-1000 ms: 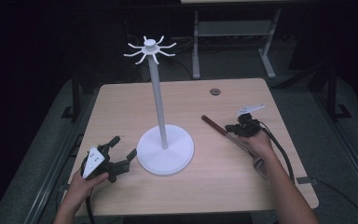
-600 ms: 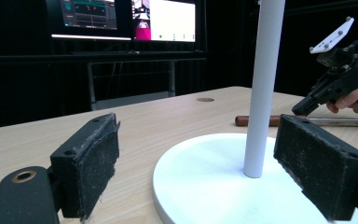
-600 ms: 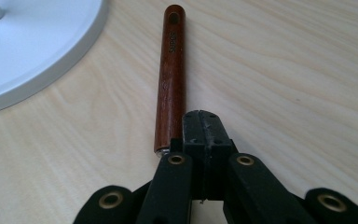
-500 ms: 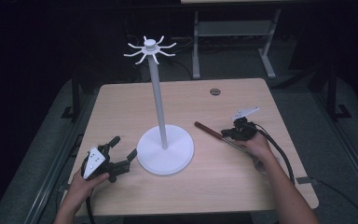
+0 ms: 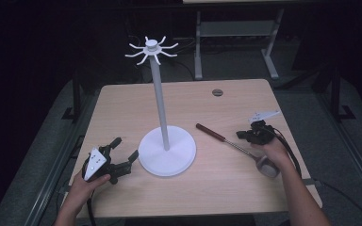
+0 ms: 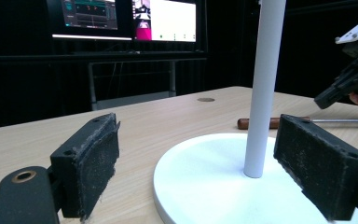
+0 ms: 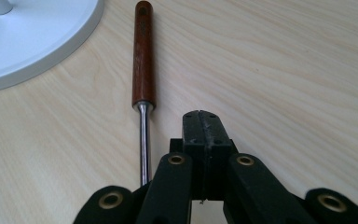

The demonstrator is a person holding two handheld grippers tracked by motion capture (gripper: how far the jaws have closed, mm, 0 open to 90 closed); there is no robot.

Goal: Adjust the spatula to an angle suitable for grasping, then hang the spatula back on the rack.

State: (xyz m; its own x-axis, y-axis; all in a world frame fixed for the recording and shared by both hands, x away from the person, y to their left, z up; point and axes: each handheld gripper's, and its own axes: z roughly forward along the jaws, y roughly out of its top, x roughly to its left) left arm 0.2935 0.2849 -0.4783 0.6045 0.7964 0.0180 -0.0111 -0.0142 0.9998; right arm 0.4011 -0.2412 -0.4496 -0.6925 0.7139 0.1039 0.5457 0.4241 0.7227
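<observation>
- The left gripper sat low at the table's near-left corner, jaws spread wide and empty, just beside the white stand's round base.
- Through its own view, the stand's pole rose between the two pads.
- The right gripper hovered over the wood, jaws pressed together on nothing.
- A utensil with a brown wooden handle and steel shaft lay flat right of the stand, just beside that gripper's closed tips.
</observation>
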